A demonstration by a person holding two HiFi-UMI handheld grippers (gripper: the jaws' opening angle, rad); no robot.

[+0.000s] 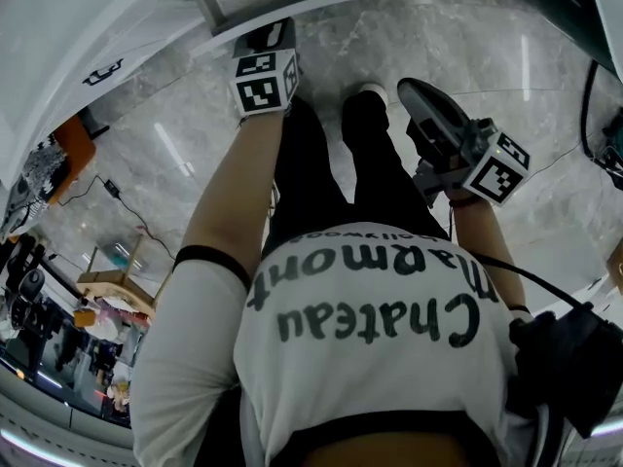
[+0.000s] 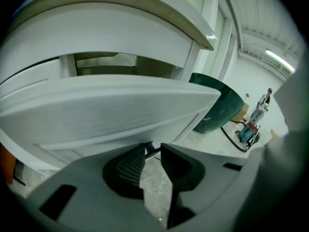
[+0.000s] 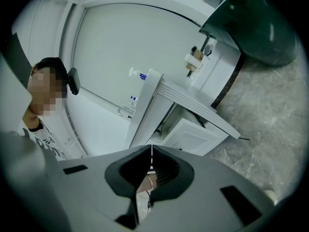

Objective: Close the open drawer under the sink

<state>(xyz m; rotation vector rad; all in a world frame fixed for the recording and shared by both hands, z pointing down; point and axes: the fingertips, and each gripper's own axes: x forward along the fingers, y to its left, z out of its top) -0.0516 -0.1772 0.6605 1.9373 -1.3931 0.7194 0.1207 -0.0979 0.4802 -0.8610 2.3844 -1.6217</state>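
At the left, the person's left arm [image 1: 232, 193] is reaching fwd & down w/ the left gripper [image 2: 152, 148]. Its jaws are standing released w/ a gap btwn them, only marble floor [image 1: 438, 27] showing thru the gap, nothing grasped. The tips are sitting just beside the lower edge of the white drawer front [image 2: 111, 108]; can't tell if they're touching it. The drawer is standing pulled well out of the sink cabinet [image 3: 193, 134], its dim interior showing above the front panel, so the task isn't done yet. Judging by the pose, the left gripper is being lined up to push on the panel rather than grip it. A flat front only needs a shove, so released jaws are fine here. In the middle, the person's legs [image 1: 331, 163] are facing the drawer, prob. to put body weight behind the push. At the right, the right gripper [image 3: 151, 150] is hanging well apart from the drawer, jaws clenched tip to tip on nothing. It's prob. being kept out of the way, since one hand looks like enough. Its view is showing the drawer side-on, jutting out from the cabinet.
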